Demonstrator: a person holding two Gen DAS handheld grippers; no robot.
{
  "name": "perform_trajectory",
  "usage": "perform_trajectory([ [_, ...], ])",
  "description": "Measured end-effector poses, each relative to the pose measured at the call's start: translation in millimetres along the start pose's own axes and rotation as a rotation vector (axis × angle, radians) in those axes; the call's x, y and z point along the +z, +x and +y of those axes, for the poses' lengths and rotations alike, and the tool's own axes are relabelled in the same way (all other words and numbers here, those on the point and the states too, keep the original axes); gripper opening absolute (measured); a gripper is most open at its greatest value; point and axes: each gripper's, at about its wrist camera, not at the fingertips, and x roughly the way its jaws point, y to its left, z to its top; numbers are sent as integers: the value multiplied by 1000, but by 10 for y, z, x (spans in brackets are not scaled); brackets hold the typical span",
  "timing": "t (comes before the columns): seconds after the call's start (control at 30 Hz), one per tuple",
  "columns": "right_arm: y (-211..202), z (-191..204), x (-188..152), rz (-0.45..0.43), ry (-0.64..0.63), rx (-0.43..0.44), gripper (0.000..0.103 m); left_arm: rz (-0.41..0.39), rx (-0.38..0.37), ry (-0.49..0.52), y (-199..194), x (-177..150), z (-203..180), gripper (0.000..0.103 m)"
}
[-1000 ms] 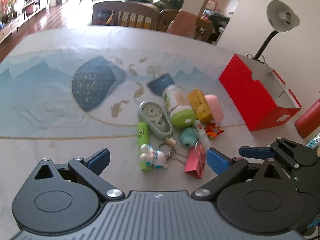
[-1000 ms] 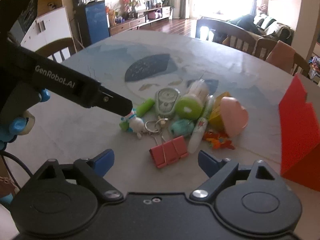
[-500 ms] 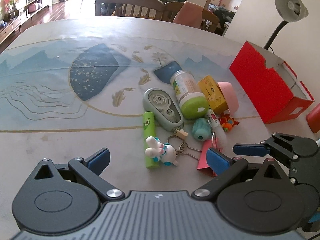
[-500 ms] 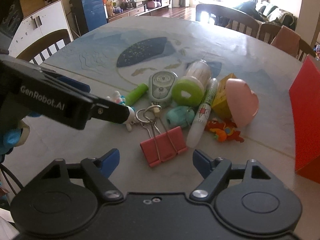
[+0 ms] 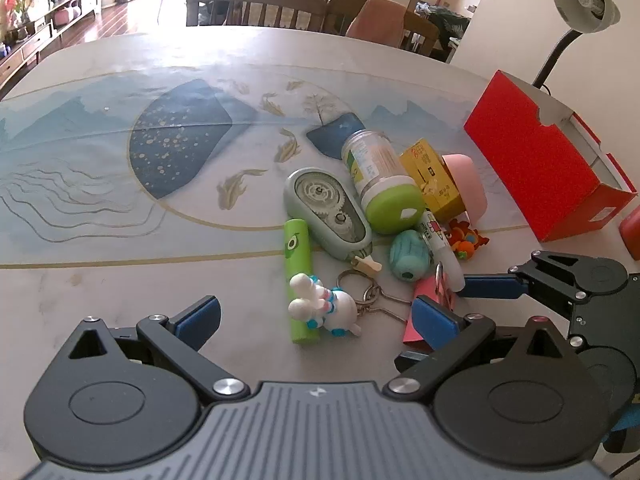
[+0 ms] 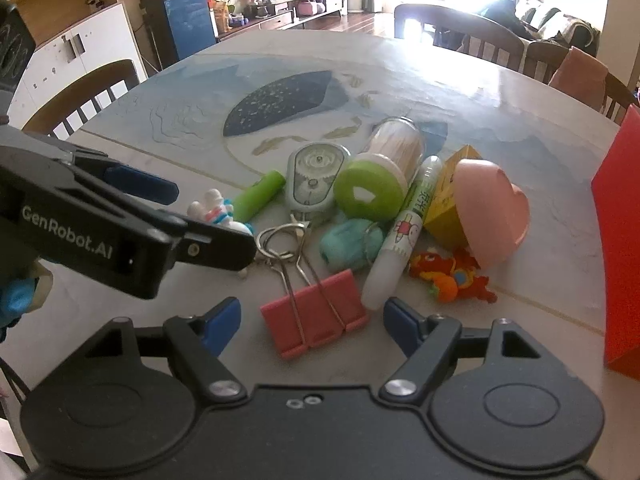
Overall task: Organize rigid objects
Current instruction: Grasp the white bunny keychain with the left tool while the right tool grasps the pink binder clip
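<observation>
A pile of small items lies on the painted table (image 5: pixel 120 208). My left gripper (image 5: pixel 316 316) is open, with a white rabbit keychain (image 5: pixel 324 306) and a green tube (image 5: pixel 298 256) between its fingers. In the right wrist view, the left gripper (image 6: pixel 210 220) straddles the rabbit (image 6: pixel 212 210). My right gripper (image 6: pixel 313 323) is open, and a pink binder clip (image 6: pixel 316 320) lies between its pads without touching them. Behind the clip are a glue stick (image 6: pixel 404 236), a teal sharpener (image 6: pixel 348 240), a green-lidded jar (image 6: pixel 372 190) and a correction tape (image 6: pixel 316 176).
An open red box (image 5: pixel 536 160) stands at the right. Beside the pile are a yellow carton (image 5: pixel 430 176), a pink heart case (image 6: pixel 492 208) and an orange toy (image 6: pixel 452 276). A desk lamp (image 5: pixel 580 0) rises behind the box. Chairs (image 5: pixel 256 4) ring the table.
Both grippers have sunk closer to the pile. The right gripper's jaws have narrowed, and the binder clip now lies between its fingers. The left gripper has come over the rabbit.
</observation>
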Motion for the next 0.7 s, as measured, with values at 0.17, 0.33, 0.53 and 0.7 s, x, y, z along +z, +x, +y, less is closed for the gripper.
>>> perform_trajectory([
  [0.17, 15, 24, 6, 0, -17, -13, 78, -16, -2, 9, -1, 20, -17, 90],
  [0.33, 4, 25, 0, -4, -18, -30, 71, -26, 10, 31, 4, 31, -42, 66],
  [0.53, -12, 27, -11, -10, -11, -49, 57, -33, 23, 78, 9, 44, -120, 43],
  [0.7, -35, 51, -30, -12, -12, -57, 56, -43, 54, 147, -5, 25, -223, 32],
])
